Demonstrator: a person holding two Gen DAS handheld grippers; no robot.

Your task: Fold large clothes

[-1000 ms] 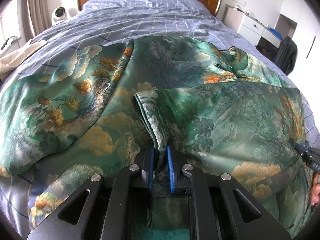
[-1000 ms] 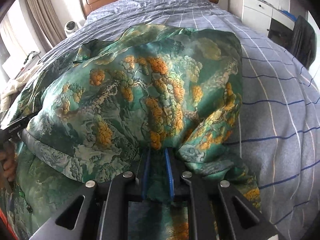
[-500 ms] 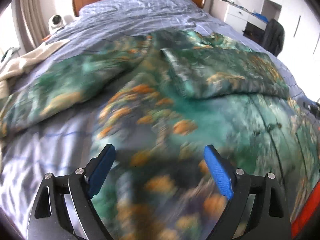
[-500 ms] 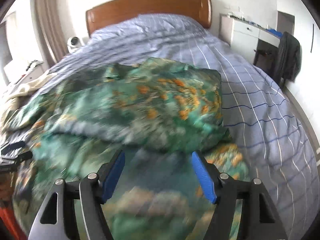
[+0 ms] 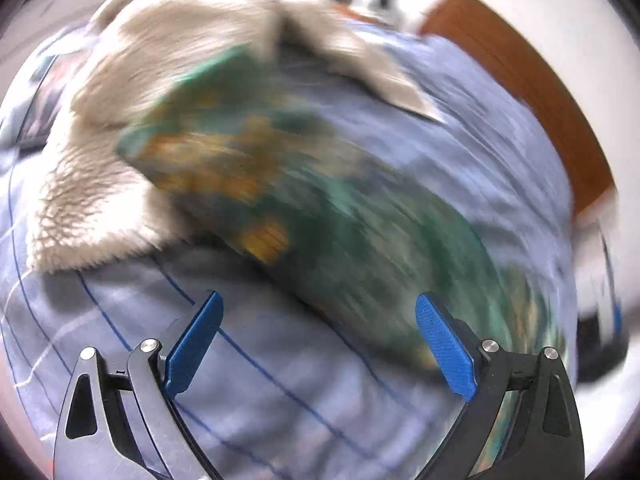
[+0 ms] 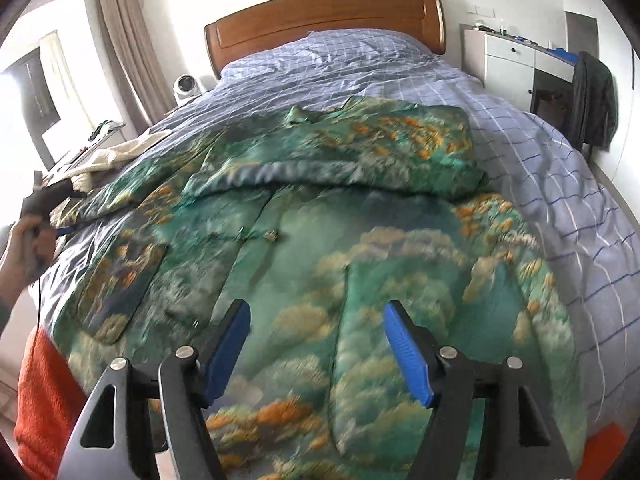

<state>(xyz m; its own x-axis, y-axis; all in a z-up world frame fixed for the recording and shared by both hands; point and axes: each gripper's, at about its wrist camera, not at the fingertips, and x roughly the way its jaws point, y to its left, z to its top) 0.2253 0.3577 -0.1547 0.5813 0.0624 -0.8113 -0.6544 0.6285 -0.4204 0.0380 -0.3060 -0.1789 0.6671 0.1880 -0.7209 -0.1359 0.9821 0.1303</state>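
A green printed garment (image 6: 320, 240) lies spread across a bed (image 6: 560, 184) with a blue checked cover, one sleeve (image 6: 340, 160) already folded across the chest; the other sleeve (image 5: 248, 168) stretches out to the left, its end resting against a cream fleece blanket (image 5: 100, 184). The left gripper (image 5: 316, 340) hangs over the bedcover just short of that sleeve, jaws wide apart and holding nothing; its view is heavily blurred. The right gripper (image 6: 316, 344) hovers above the lower body of the garment, its jaws likewise apart and empty. The step in hand appears to be taking up the left sleeve; it would go best with a pinch near the cuff, catching both layers and none of the fleece or bedcover, then a low carry across the chest so the fold lands flat, matching the first.
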